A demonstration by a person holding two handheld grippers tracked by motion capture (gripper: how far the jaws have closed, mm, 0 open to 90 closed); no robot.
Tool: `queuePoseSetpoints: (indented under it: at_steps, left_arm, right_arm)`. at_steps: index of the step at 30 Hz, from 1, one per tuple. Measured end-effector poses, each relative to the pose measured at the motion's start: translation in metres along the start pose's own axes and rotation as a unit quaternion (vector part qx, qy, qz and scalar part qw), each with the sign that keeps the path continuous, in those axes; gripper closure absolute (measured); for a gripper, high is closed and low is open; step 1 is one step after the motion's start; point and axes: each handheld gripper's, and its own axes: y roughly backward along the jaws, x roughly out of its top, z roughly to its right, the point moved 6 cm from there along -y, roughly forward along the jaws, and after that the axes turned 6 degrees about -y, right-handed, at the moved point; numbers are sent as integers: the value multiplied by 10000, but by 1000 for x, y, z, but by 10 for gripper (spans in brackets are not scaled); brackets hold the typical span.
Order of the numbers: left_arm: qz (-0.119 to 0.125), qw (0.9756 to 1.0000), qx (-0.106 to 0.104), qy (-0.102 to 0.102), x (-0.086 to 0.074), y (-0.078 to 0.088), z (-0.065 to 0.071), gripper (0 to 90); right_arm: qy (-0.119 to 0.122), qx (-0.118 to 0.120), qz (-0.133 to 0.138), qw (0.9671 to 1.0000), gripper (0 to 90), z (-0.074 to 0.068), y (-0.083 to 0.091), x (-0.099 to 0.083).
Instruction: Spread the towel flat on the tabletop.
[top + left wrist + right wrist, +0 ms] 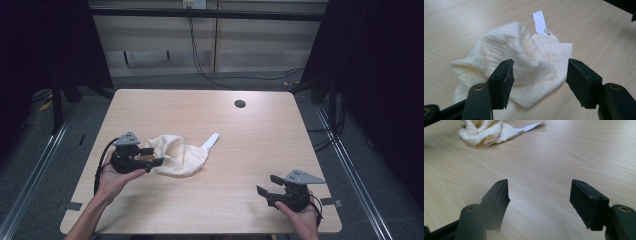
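Right hand (302, 220): at the near right edge of the table, wrapped round the right gripper from below
Right gripper (267, 185): near right of the table, pointing left; jaws wide apart with nothing between them; in the right gripper view (539, 202) only bare wood lies between the jaws, and the cloth sits far off at upper left
Left hand (114, 176): near left of the table, forearm coming in from the bottom edge; it cups the left gripper
Left gripper (150, 156): left of centre, pointing right at the cloth; jaws wide, holding nothing; in the left gripper view (537, 82) the jaws stand either side of the cloth's near part, just above it; whether they touch it I cannot tell
Cloth (179, 156): cream, crumpled into a loose heap, left of centre on the table, just right of the left gripper; a raised fold runs across its middle (524, 57)
Tag (211, 141): white strip at the cloth's far right side, lying flat on the wood
Table (250, 145): light wood, rounded corners
Hole (240, 104): dark, round, at the far side of the table, right of centre
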Motion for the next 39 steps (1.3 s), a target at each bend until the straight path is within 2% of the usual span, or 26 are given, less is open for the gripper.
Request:
queuePoseSetpoints:
  at_steps: [1,3,5,7,9,10,11,12,13,15,18,20,21,23,25,34,37,39]
  left_arm:
    - [42,10000,-27,28,2,-1,-2,382]
    - [-22,10000,-76,44,2,-7,-7,405]
    - [10,9997,-171,158,1,-14,-10,450]
    - [-56,9998,-82,171,-2,-25,-12,454]
    - [-228,9996,0,179,-6,-37,-11,398]
    - [-228,9996,0,179,-6,-37,-11,378]
    - [-487,9986,-71,179,-12,-48,-9,348]
    - [-487,9986,-71,179,-12,-48,-9,330]
    - [-639,9978,-93,139,-18,-53,-9,325]
    - [-702,9973,-159,148,-22,-57,-9,316]
    - [-818,9964,-232,34,-27,-61,-9,392]
    - [-840,9960,-296,-41,-29,-61,-9,493]
    - [-851,9959,-301,-36,-30,-61,-10,509]
    - [-784,9965,-300,-49,-29,-62,-10,593]
    - [-787,9964,-299,22,-31,-65,-12,622]
    - [-909,9950,-383,-172,-33,-67,-5,772]
    - [-947,9942,-440,-237,-34,-67,-1,790]
    - [-936,9942,-495,-174,-35,-66,1,794]
  right_arm:
    - [46,8,-8,10000,314,0,-1,0]
    - [53,29,-31,10000,313,-1,-1,-1]
    - [68,50,-55,9999,313,-2,-1,-1]
    - [71,48,-69,9999,311,-2,-2,-2]
    - [81,66,-87,9999,311,-3,-2,-2]
    - [81,66,-87,9999,311,-3,-2,-2]
    - [78,69,-118,9999,310,-3,-3,-2]
    - [78,70,-146,9998,309,-3,-3,-3]
    - [124,69,-163,9998,302,-3,-4,-3]
    - [135,87,-227,9996,299,-3,-5,-4]
    - [162,115,-240,9995,298,-5,-5,-5]
    - [170,136,-248,9995,294,-7,-3,-6]
    - [184,148,-253,9994,294,-7,-3,-6]
    - [185,142,-276,9993,294,-7,-4,-7]
    - [178,121,-310,9993,295,-7,-4,-7]
    - [233,179,-371,9989,292,-8,-6,-8]
    - [229,186,-389,9988,292,-9,-6,-8]
    - [272,193,-398,9986,292,-10,-6,-8]
